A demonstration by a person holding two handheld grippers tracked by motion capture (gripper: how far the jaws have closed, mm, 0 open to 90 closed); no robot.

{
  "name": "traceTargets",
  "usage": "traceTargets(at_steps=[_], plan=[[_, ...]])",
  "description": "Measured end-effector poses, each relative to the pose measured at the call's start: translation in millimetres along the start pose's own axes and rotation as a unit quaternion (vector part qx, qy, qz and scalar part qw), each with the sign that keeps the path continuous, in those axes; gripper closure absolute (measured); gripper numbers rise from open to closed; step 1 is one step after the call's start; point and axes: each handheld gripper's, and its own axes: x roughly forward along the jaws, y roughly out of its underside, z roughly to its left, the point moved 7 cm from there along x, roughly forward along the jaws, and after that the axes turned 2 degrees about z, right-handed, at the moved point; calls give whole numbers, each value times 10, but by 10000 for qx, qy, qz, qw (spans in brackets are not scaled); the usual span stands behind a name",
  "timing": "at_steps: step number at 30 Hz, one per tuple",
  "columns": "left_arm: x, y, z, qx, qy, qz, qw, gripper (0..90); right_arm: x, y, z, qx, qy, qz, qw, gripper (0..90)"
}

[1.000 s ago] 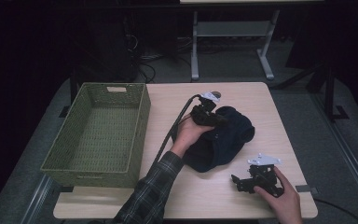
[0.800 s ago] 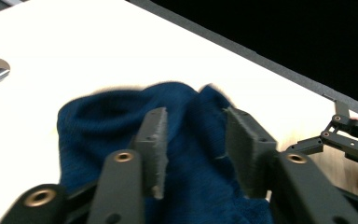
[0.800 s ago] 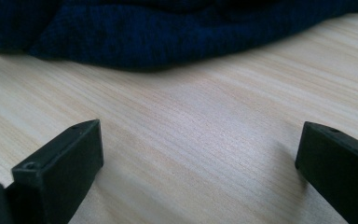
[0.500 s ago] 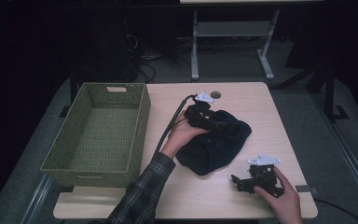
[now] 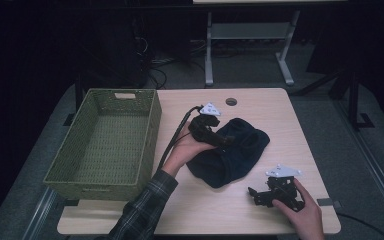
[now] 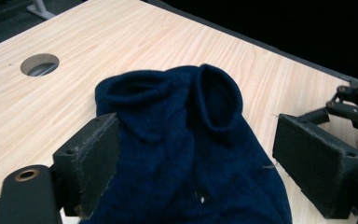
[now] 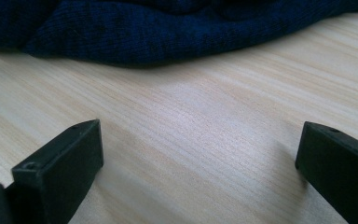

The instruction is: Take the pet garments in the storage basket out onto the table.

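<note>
A pale wooden table (image 5: 280,115) carries an empty green woven basket (image 5: 107,142) at its left and a crumpled navy knitted garment (image 5: 232,157) mid-table. The left gripper (image 6: 196,168) straddles the garment, jaws apart. The right gripper (image 7: 200,163) rests just beside the garment, jaws spread.

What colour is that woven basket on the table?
The basket is olive green, with an open weave. It shows best in the high view.
</note>
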Motion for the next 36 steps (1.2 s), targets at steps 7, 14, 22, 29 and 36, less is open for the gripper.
traceTargets(at_steps=[7,14,22,29,36], plan=[[-150,82,-95,3,-39,7,10000,143,0,2,2,4,-8,7,10000,5],[-266,178,-145,-48,-47,-25,10000,144,0,2,2,5,-7,8,10000,5],[-371,344,-183,-81,-167,-86,9998,146,0,2,2,8,-7,11,10000,5],[-441,507,-240,-124,-262,-111,9995,147,0,1,-1,-7,2,3,10000,5],[-490,751,-288,-117,-372,-59,9992,147,0,3,1,6,1,10,10000,5]])
